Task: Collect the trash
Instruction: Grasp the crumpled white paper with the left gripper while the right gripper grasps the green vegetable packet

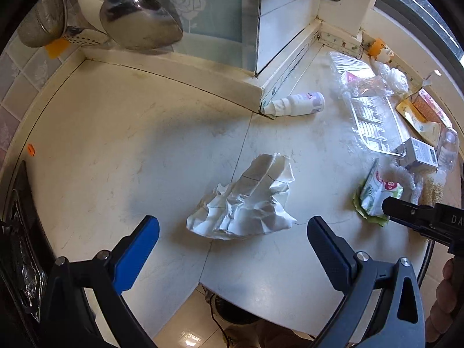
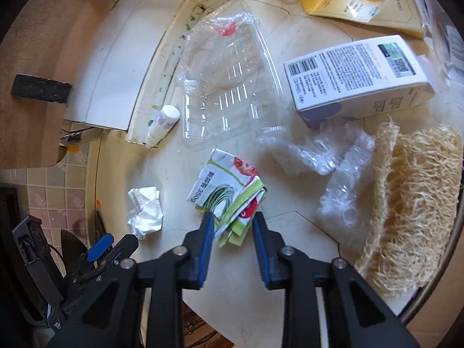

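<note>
Evidently, two pick-ups are being set up at once on the pale countertop (image 1: 116, 150). The left gripper (image 1: 232, 232) is held wide open and empty, its blue pads flanking the near end of the crumpled white paper (image 1: 246, 200), which lies apart from the other litter. The right gripper (image 2: 232, 226) is partly open and holds nothing yet; its fingers straddle the near edge of the folded green wrapper (image 2: 229, 194), whose corner lies between them.

As a judgement, the approach step is in hand: a small advance and a closing of the jaws would be called for on each side, the wrapper being flat and perhaps needing to be pinched at its raised fold.

Open room is seen to the left of the paper. To the right, the wrapper is hemmed in by the clear plastic tray (image 2: 226, 87), crinkled film (image 2: 324, 153), a white box (image 2: 356, 75) and a loofah (image 2: 414, 191). The counter's front edge lies close beneath both grippers, so little backing room is left.
</note>
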Demonstrator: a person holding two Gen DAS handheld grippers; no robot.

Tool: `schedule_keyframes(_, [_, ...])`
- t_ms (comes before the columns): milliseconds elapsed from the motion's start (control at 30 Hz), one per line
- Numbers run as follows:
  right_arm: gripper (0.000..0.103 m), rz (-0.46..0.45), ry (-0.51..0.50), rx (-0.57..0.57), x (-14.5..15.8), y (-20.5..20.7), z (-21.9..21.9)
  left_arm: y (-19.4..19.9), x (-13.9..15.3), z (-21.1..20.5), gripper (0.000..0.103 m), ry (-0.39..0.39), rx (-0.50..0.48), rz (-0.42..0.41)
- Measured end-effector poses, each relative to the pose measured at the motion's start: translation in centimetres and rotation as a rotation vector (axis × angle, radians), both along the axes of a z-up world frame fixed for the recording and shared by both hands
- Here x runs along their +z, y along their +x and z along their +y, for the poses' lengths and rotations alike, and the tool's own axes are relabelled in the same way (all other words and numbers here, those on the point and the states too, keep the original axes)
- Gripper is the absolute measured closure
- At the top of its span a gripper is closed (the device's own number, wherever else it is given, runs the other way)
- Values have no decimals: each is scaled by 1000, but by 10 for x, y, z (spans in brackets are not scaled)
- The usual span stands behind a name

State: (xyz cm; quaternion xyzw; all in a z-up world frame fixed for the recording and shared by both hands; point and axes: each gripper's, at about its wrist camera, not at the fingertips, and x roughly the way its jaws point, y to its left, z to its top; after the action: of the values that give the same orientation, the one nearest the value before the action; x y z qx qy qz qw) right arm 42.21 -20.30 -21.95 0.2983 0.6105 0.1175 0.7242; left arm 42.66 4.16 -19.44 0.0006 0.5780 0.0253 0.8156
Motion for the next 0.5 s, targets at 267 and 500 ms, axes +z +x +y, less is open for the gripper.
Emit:
schedule_keyframes(267, [89, -29, -22, 6, -1, 2, 7, 15, -16, 7, 5, -29, 48, 23])
schedule_keyframes(500, [93, -58, -37, 27, 2, -2, 11, 11, -11, 3, 57, -43, 33, -12])
